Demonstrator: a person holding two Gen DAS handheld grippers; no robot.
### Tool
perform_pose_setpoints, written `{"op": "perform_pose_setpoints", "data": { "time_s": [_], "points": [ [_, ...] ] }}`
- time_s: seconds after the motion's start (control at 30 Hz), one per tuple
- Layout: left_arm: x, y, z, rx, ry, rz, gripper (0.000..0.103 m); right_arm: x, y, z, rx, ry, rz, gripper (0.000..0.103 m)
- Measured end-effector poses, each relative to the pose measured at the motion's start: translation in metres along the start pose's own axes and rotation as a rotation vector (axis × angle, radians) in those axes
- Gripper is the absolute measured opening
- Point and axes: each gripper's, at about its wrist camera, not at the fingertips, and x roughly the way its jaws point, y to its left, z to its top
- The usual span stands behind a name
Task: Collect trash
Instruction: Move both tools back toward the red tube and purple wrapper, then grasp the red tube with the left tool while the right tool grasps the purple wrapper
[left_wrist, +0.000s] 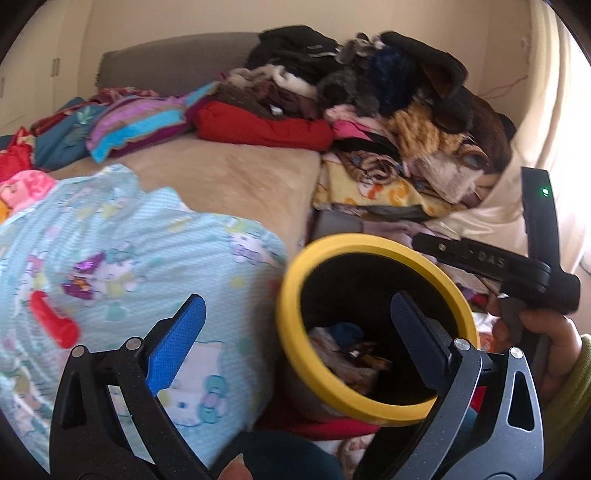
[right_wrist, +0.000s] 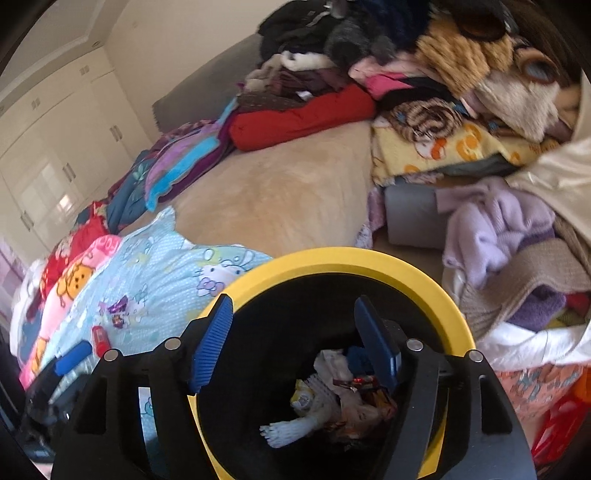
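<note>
A black bin with a yellow rim (left_wrist: 295, 354) (right_wrist: 424, 273) stands beside the bed and holds crumpled wrappers and paper (right_wrist: 343, 398). My right gripper (right_wrist: 295, 343) is open and empty right above the bin's mouth. My left gripper (left_wrist: 295, 332) is open and empty, its left finger over the light-blue quilt (left_wrist: 129, 258) and its right finger over the bin. A purple wrapper (left_wrist: 83, 277) (right_wrist: 119, 309) and a red piece of trash (left_wrist: 51, 321) (right_wrist: 99, 339) lie on the quilt. The right gripper's body (left_wrist: 517, 266) shows in the left wrist view.
A beige bed (left_wrist: 236, 177) carries a big pile of clothes and blankets (left_wrist: 369, 92) at the far side and folded coloured cloths (left_wrist: 129, 125) at the left. More clothes (right_wrist: 509, 236) lie right of the bin. White wardrobes (right_wrist: 55, 147) stand at the left.
</note>
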Motion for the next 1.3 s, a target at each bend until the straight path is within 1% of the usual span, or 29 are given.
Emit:
{"op": "perform_pose_setpoints", "data": {
  "time_s": [0.13, 0.3, 0.5, 0.53, 0.7, 0.8, 0.93, 1.07, 1.13, 1.2, 1.3],
  "points": [
    [-0.010, 0.021, 0.003, -0.027, -0.030, 0.046, 0.092, 0.001, 0.019, 0.001, -0.043, -0.006, 0.016, 0.067],
    [-0.022, 0.049, 0.003, -0.071, -0.060, 0.095, 0.092, 0.003, 0.054, -0.002, -0.127, -0.013, 0.043, 0.071],
    [-0.036, 0.092, -0.002, -0.154, -0.086, 0.165, 0.092, 0.013, 0.090, -0.004, -0.184, 0.000, 0.081, 0.073],
    [-0.039, 0.102, -0.003, -0.173, -0.090, 0.185, 0.092, 0.016, 0.095, -0.003, -0.187, 0.003, 0.087, 0.073],
    [-0.050, 0.138, -0.011, -0.269, -0.092, 0.241, 0.092, 0.036, 0.126, -0.003, -0.217, 0.032, 0.116, 0.073],
    [-0.054, 0.161, -0.018, -0.329, -0.091, 0.265, 0.092, 0.053, 0.150, -0.003, -0.225, 0.057, 0.156, 0.073],
    [-0.057, 0.189, -0.031, -0.401, -0.084, 0.283, 0.092, 0.080, 0.187, -0.001, -0.227, 0.102, 0.214, 0.073],
    [-0.058, 0.208, -0.040, -0.460, -0.079, 0.271, 0.091, 0.107, 0.222, 0.000, -0.238, 0.150, 0.256, 0.073],
    [-0.058, 0.215, -0.044, -0.486, -0.077, 0.257, 0.085, 0.123, 0.242, 0.000, -0.259, 0.174, 0.254, 0.073],
    [-0.055, 0.220, -0.046, -0.508, -0.074, 0.240, 0.080, 0.137, 0.257, 0.000, -0.274, 0.191, 0.238, 0.073],
    [-0.050, 0.226, -0.051, -0.535, -0.061, 0.210, 0.073, 0.161, 0.275, -0.002, -0.252, 0.241, 0.248, 0.073]
  ]
}}
